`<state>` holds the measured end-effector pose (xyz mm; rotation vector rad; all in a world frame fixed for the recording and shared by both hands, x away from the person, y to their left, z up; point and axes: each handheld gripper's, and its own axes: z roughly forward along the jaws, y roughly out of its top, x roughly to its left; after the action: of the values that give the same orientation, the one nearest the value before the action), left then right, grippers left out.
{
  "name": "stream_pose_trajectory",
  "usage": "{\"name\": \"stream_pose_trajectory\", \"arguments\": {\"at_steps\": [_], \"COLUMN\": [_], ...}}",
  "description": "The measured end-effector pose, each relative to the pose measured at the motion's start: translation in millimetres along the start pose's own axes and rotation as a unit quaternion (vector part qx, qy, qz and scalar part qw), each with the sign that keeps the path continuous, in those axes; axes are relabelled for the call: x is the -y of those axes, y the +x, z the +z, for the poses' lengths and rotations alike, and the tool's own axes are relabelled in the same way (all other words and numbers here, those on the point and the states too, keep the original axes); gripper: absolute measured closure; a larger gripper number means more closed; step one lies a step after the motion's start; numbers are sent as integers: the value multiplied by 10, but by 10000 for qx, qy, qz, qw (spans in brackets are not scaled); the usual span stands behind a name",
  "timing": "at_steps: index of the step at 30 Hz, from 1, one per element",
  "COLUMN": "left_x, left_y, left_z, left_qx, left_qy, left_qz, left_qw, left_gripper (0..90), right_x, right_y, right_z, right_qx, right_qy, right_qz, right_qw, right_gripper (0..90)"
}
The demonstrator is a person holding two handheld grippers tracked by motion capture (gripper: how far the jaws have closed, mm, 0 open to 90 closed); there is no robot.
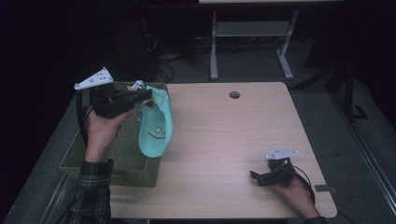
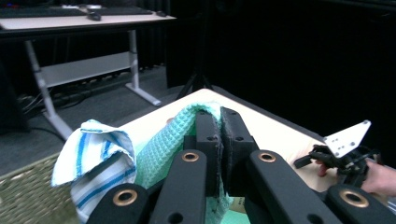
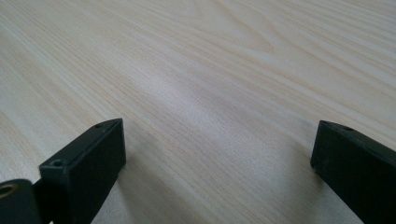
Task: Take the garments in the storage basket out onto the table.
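Light wood rectangular table, round cable hole near far edge. Olive-green woven rectangular basket sits at the table's left edge, overhanging the near-left corner. Mint-green waffle-weave cloth hangs from the left tongs above the basket's right rim near the far-left corner, draping onto the table; jaws closed tight on its upper fold. White cloth with blue stripes is bunched just beside that grip. Right tongs low over the table near the near-right corner, jaws wide apart, nothing between them.
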<state>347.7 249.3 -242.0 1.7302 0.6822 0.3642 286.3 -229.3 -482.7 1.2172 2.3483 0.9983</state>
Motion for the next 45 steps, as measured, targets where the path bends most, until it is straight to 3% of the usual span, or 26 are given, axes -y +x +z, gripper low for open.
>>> {"name": "stream_pose_trajectory", "arguments": {"at_steps": [15,24,33,45], "left_x": [-81,-86,24,191], "left_y": [-259,-415,-561,-643], "left_z": [366,655,973,1281], "left_qx": [608,912,1144,1379], "left_qy": [-5,207,542,892], "left_qz": [143,272,367,491], "left_qw": [9980,9952,9913,9852], "left_gripper": [870,870,870,870], "right_x": [0,0,0,0], "right_y": [0,0,2,1], "right_z": [0,0,-1,-1], "right_qx": [0,1,-4,-3], "right_qy": [-1,1,2,1], "right_qz": [-2,1,12,7], "right_qw": [10000,10000,10000,10000], "right_gripper": [26,26,26,26]}}
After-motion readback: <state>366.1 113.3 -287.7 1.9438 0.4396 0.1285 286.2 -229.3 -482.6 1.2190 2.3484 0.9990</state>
